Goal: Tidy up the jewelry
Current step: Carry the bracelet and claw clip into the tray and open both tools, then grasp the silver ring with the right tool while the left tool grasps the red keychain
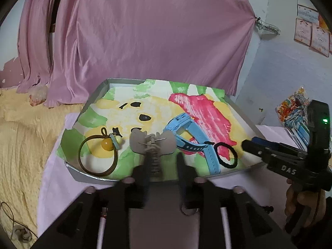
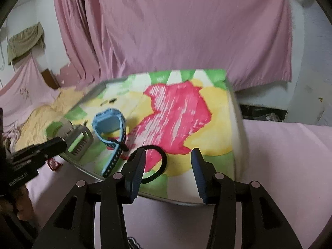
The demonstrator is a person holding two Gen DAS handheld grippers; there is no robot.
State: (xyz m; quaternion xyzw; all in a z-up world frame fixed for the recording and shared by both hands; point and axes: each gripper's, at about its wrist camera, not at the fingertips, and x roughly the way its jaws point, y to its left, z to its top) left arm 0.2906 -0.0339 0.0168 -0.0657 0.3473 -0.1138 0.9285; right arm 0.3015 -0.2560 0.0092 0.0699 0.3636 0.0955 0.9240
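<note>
A silver tray [image 1: 97, 91] lined with a painted sheet holds a brown hair tie with an orange bead [image 1: 97, 155], a blue watch [image 1: 191, 137] and a black hair tie [image 1: 226, 155]. A grey claw clip [image 1: 152, 143] lies at the tray's near edge. My left gripper [image 1: 164, 159] is part spread around the clip's narrow end, with a gap on the right side. My right gripper [image 2: 168, 166] stands open over the near rim [image 2: 182, 201], with nothing between its fingers. The black hair tie [image 2: 153, 161] lies just beyond its left finger, and the blue watch [image 2: 110, 124] and clip [image 2: 78, 143] are further left.
The tray rests on a pink cloth [image 2: 280, 166] over a yellow bedspread [image 1: 25, 137]. A pink curtain [image 1: 145, 31] hangs behind. A colourful packet [image 1: 294, 108] lies to the right. A person's hand [image 1: 298, 203] holds the right gripper. A small red item [image 2: 53, 164] lies on the cloth.
</note>
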